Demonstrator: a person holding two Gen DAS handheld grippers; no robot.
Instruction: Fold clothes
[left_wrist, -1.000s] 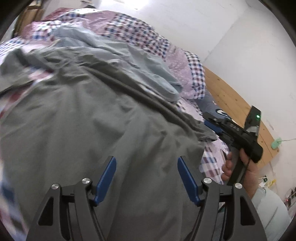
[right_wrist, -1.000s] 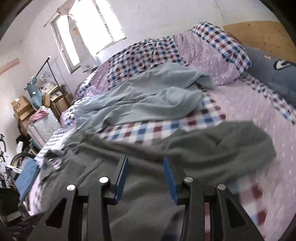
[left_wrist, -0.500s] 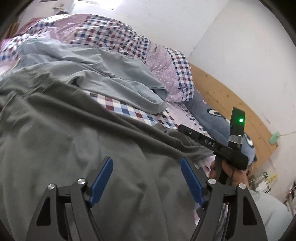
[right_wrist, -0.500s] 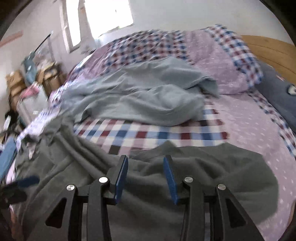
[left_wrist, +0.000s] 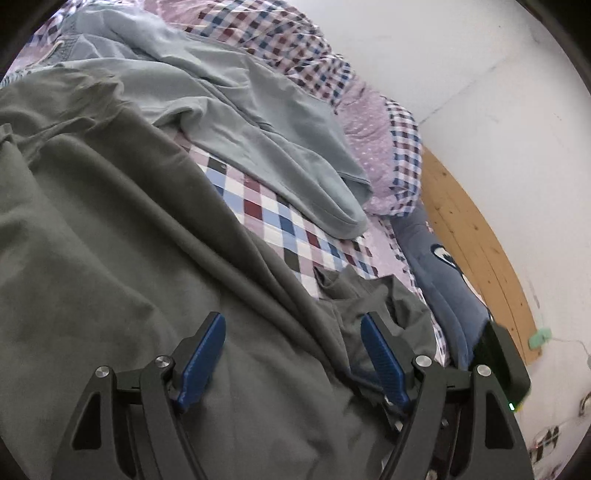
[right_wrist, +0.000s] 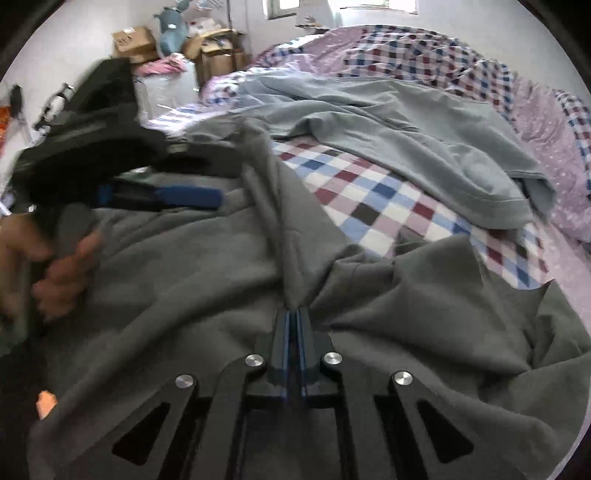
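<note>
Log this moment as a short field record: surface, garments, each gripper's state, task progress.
surface: bed with a purple and plaid quilt
garment in work: dark grey cotton garment, spread and creased across the near side of the bed
other garment: light blue-grey garment, crumpled farther back on the quilt
right gripper: blue-padded jaws closed on a ridge of the dark grey garment
left gripper: jaws wide apart over the grey fabric, gripping nothing
hand: holds the left gripper's handle
progress: grey garment not yet folded
</note>
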